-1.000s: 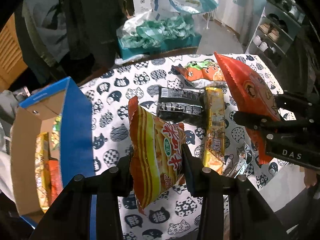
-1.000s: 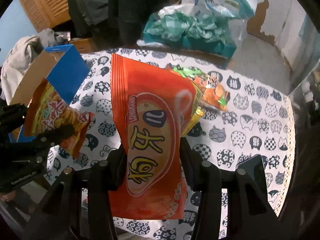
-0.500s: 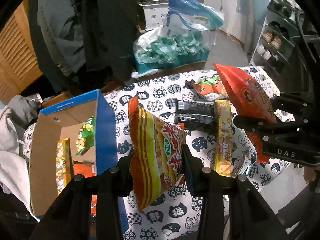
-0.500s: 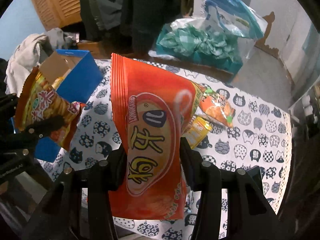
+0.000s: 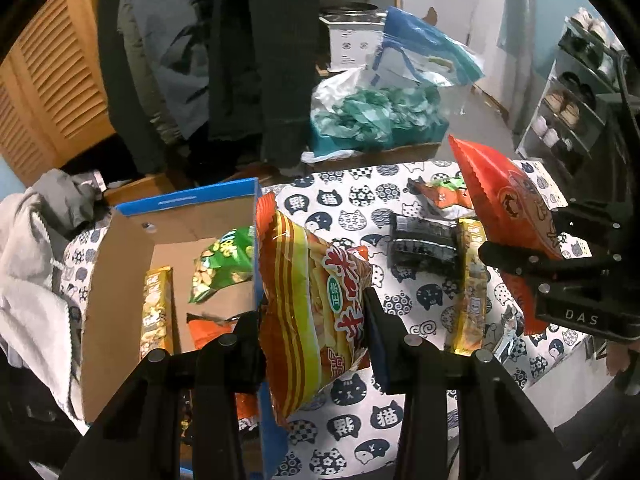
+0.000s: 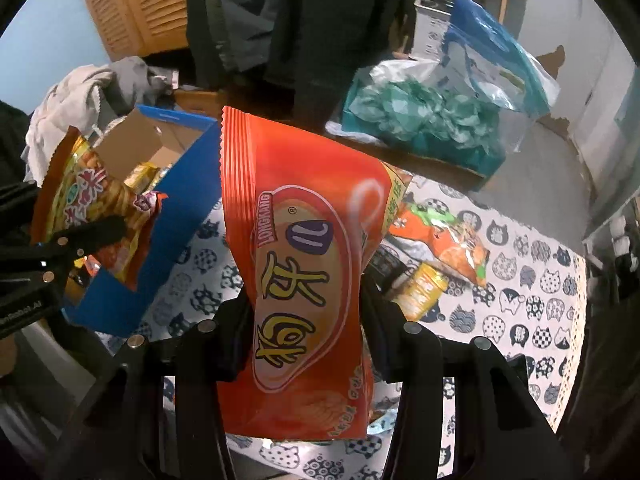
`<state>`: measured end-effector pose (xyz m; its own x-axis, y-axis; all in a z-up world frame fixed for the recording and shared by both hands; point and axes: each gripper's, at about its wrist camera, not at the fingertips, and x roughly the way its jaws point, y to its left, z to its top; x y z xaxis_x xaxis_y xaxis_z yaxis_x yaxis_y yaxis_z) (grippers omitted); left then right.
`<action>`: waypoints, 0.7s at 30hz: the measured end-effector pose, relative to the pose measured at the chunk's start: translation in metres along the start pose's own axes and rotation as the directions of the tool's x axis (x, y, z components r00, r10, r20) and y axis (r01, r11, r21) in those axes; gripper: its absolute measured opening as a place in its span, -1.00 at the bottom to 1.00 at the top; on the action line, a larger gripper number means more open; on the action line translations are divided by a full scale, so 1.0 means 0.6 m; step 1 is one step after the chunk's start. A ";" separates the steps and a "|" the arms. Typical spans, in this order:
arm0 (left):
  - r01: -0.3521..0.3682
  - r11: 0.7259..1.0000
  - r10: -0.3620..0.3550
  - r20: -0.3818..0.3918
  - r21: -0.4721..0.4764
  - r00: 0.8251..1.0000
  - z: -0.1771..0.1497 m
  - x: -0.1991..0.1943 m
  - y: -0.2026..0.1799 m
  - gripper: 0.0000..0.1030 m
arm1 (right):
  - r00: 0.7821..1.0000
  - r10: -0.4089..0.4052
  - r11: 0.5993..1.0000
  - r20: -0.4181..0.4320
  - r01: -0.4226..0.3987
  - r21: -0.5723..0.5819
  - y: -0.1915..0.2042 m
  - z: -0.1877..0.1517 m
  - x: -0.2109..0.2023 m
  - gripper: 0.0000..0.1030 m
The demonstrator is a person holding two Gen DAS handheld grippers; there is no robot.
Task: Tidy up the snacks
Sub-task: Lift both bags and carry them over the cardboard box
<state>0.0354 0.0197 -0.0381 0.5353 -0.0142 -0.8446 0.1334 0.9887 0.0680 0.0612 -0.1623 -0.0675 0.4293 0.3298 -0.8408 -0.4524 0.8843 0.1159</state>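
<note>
The left gripper (image 5: 314, 320) pinches a yellow-and-orange striped snack bag (image 5: 308, 300) between its narrowly parted jaws, just right of the open blue cardboard box (image 5: 256, 264), where a green packet (image 5: 220, 264) lies. The right gripper (image 6: 306, 308) is clamped on a red Longkang snack bag (image 6: 304, 264), upright between its jaws above the cat-print tablecloth (image 6: 532, 304). Beyond those jaws lie an orange packet (image 6: 452, 240) and a yellow packet (image 6: 420, 288).

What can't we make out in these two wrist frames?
- Left wrist view: the near part of the box interior is hidden by the left gripper and its striped snack bag.
- Right wrist view: the red snack bag in the right gripper hides much of the tablecloth and most of the black packet.
- Both views: small print on the packets is unreadable.
</note>
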 end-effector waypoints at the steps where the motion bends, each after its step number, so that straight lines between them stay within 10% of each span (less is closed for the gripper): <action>1: -0.002 1.000 0.002 0.003 -0.004 1.000 -0.002 -0.002 0.006 -0.20 | 1.000 0.002 1.000 0.002 -0.002 -0.004 0.005 0.003 0.000 -0.08; 21: -0.029 0.991 0.034 0.036 -0.129 0.999 -0.030 -0.032 0.126 -0.20 | 0.998 0.058 0.993 0.021 -0.055 -0.105 0.136 0.078 0.013 -0.08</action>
<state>0.0203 0.0976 -0.0262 0.5691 0.0142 -0.8221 0.0091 0.9997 0.0236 0.0643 -0.0719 -0.0395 0.4187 0.3874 -0.8214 -0.5549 0.8251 0.1063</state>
